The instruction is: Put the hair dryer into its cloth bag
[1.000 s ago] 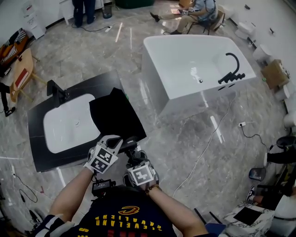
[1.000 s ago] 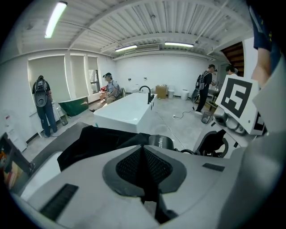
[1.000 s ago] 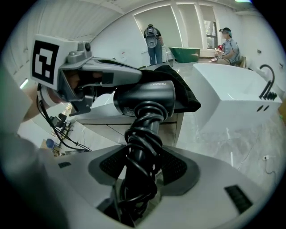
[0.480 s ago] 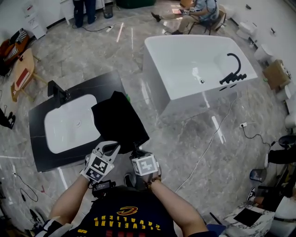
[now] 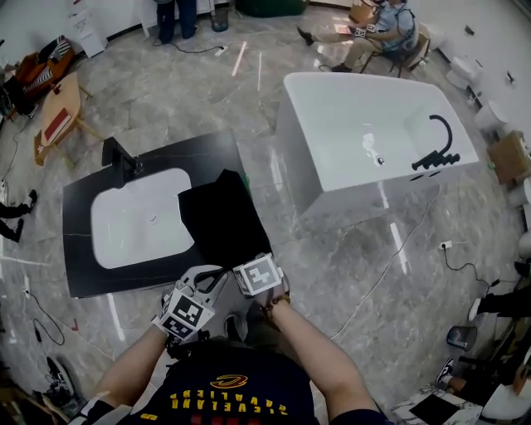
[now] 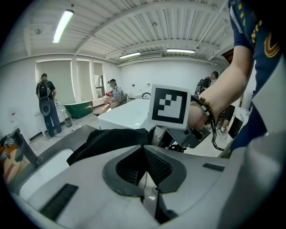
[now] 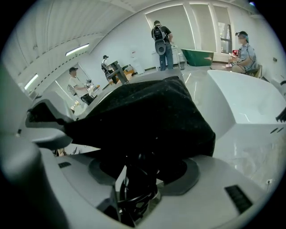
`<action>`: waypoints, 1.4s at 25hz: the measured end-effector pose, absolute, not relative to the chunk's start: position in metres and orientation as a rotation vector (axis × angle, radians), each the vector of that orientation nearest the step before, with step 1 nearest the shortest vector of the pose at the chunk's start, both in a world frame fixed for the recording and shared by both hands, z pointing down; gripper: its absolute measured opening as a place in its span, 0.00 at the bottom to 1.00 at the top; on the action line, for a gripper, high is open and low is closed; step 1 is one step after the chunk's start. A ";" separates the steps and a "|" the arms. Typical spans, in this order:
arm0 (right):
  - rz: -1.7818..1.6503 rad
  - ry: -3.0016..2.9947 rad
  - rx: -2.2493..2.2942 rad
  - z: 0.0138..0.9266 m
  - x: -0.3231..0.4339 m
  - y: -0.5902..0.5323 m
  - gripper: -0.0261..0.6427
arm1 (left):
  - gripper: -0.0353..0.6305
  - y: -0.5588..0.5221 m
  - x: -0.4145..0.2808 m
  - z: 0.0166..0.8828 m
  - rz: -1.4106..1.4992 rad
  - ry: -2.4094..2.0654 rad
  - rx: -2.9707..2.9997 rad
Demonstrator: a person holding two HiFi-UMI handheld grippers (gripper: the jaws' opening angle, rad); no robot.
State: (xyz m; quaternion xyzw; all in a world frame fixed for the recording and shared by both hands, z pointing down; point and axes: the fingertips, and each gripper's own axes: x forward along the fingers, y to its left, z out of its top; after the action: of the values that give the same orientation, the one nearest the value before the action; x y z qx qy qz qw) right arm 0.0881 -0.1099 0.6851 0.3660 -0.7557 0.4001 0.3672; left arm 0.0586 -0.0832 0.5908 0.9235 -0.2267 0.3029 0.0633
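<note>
Shows the black cloth bag [image 5: 217, 217] draped on a dark countertop [image 5: 99, 274], just right of the white sink basin [image 5: 137, 228], near edge at the right gripper [image 7: 138, 166]. Clamps a glossy black cord [image 7: 135, 192] there. Holds the left gripper [image 6: 144, 151] pinched shut alongside. Looks soft, matte, rumpled.

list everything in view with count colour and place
cloth bag: one, black, on the counter's right end
hair dryer: one, black, only a corded part shows, under the bag's edge
counter: one, black, left of centre, white basin set in it
faucet: one, black, beside the basin
bathtub: one, white, upper right, black tap on its rim
table: one, wooden, far left
cardboard box: one, brown, right edge
seated person: one, far end
standing person: one, dark trousers, far end
left tongs: one, grey, shut, near the bag
right tongs: one, grey, shut on the hair dryer
</note>
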 end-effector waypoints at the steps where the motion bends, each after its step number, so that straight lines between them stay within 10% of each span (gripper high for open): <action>1: 1.049 -1.953 0.920 0.685 0.088 -0.112 0.39 | 0.08 -0.086 0.055 0.590 0.907 -0.709 2.777; 35: 1.140 -2.152 1.253 0.676 0.063 -0.216 0.39 | 0.08 -0.133 0.050 0.576 0.771 -0.887 2.677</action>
State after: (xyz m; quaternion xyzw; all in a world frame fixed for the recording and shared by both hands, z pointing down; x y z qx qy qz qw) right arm 0.0632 -0.2156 0.6763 0.4484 -0.7699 0.4077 0.2000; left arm 0.0503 -0.1327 0.5759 0.9101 -0.3018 0.2622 0.1088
